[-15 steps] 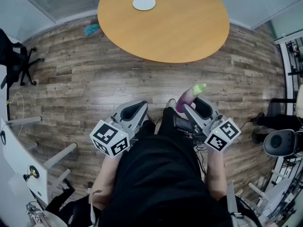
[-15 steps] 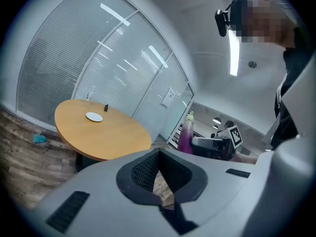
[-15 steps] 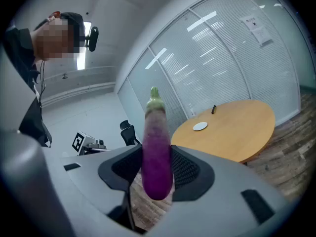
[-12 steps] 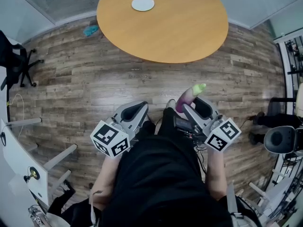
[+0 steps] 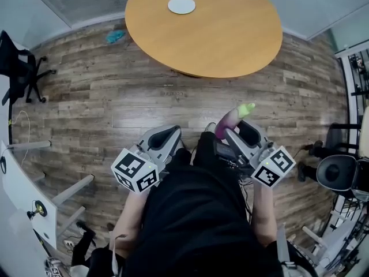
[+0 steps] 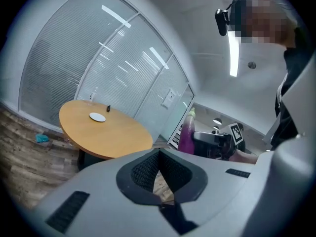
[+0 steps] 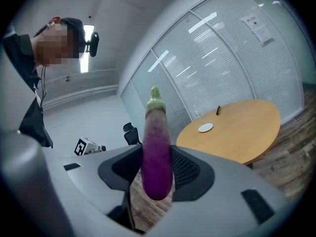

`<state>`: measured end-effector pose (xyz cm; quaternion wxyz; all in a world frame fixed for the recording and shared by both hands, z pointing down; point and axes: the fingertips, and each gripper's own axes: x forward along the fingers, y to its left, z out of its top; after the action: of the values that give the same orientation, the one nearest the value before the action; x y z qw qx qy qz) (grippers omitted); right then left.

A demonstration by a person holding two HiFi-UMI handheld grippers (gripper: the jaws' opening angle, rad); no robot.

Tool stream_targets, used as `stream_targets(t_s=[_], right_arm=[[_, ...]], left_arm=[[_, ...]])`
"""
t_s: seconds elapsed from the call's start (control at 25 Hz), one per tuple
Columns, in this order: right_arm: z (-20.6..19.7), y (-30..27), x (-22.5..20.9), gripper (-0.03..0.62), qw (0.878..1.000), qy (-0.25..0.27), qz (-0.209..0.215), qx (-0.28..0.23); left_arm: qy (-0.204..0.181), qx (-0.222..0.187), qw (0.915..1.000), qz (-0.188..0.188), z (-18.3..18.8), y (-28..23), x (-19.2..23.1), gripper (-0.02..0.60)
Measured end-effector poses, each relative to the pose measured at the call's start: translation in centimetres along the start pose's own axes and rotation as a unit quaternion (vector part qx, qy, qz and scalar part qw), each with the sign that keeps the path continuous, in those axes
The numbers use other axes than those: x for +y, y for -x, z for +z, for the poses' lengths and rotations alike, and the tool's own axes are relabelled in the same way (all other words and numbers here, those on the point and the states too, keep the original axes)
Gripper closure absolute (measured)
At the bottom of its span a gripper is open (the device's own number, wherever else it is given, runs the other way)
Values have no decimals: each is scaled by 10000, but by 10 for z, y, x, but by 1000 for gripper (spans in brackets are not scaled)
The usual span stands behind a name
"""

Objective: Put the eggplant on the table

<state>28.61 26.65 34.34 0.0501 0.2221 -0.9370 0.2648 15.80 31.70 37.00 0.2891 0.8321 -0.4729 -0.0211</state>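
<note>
In a glass-walled office, a person in black stands on a wood-plank floor [image 5: 86,97], well short of a round wooden table [image 5: 230,39], with a gripper in each hand. The only markings that can be made out are the black-and-white square markers on the grippers' cubes. A sheet [image 7: 254,21] stuck on the glass wall [image 7: 222,53] and a faint line of print on the floorboards are both too small to read.

The tabletop is a bare, warm orange-brown, with a small white plate [image 5: 181,5] and a little dark object [image 7: 218,110] on its far side. Slatted blinds run behind the glass. A black office chair [image 5: 20,68] stands at the room's edge, and a blue-green scrap [image 5: 115,36] lies on the floor near the table.

The right gripper [image 7: 157,154] is clamped on the eggplant [image 7: 157,127], its pads pressing on both sides. The eggplant is long and slim, deep purple at its rounded lower end and paler toward its green cap. It stands upright with the cap on top, held over the floor and away from the table. The left gripper [image 6: 158,152] is closed, with nothing between its jaws.
</note>
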Motion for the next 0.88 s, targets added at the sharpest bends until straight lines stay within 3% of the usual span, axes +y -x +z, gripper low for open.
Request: stream_targets(t_s=[0.52, 0.88], right_arm=[[8, -29, -12, 402, 9998, -132, 21, 123], [18, -72, -32, 402, 9994, -242, 175, 199]], left_arm=[[139, 80, 9998, 124, 5, -5, 22, 571], [142, 87, 9993, 329, 27, -15, 59, 571]])
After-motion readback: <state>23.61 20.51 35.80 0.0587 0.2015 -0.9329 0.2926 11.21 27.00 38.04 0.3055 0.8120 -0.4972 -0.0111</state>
